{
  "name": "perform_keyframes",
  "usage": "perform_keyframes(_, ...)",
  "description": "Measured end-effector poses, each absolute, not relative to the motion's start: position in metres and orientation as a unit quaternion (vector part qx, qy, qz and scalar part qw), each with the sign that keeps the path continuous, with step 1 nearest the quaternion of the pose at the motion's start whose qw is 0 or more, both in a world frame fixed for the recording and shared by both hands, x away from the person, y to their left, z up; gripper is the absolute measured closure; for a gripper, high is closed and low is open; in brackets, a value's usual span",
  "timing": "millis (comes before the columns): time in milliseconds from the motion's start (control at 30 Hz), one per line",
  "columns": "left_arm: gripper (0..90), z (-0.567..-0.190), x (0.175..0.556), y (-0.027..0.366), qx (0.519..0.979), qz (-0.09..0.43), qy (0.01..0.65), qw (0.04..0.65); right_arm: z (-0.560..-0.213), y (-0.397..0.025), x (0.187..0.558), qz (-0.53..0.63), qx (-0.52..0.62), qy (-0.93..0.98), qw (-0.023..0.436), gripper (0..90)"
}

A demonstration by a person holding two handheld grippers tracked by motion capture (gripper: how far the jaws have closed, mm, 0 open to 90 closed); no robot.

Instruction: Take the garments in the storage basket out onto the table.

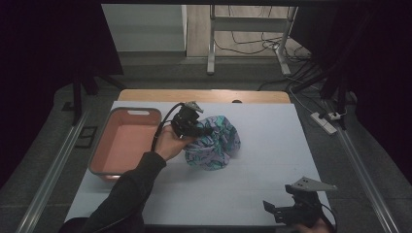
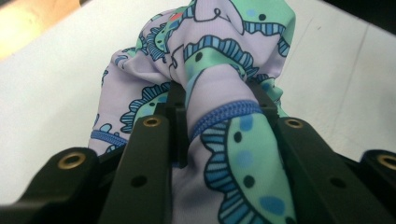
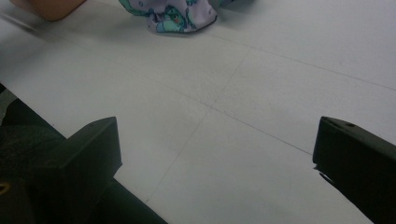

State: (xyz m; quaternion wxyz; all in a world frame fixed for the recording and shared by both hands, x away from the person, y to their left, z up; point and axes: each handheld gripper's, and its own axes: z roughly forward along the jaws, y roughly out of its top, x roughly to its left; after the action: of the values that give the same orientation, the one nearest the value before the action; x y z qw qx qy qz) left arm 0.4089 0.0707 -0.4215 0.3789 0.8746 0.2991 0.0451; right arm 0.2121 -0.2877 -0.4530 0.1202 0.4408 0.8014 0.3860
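One pink tub (image 1: pixel 125 141) sits beside the gripper-held patterned cloth (image 1: pixel 214 143).

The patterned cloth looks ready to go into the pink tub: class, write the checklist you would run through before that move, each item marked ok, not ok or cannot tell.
1. Left tool shut on the patterned cloth: ok, a fold sits between its jaws.
2. Whole cloth off the table: not ok, its lower part rests there.
3. Pink tub empty: ok.
4. Tub beside the cloth, on the person's left: ok.
5. Right tool clear of the path: ok, open near the front edge.
6. Grip firm enough to lift: cannot tell.
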Motion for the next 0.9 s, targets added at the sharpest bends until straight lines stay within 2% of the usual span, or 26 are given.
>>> perform_keyframes(400,67.4,-0.465,0.410,0.055,0.895,0.055,0.304,0.322,-0.453,-0.288,0.212,0.386,0.440,0.802,0.119,1.2)
perform_keyframes(667,65.5,-0.486,0.407,0.049,0.901,0.056,0.297,0.311,-0.453,-0.288,0.212,0.385,0.438,0.804,0.118,1.2)
perform_keyframes(900,57.9,-0.501,0.403,0.047,0.902,0.058,0.299,0.307,-0.454,-0.287,0.213,0.381,0.435,0.807,0.116,1.2)
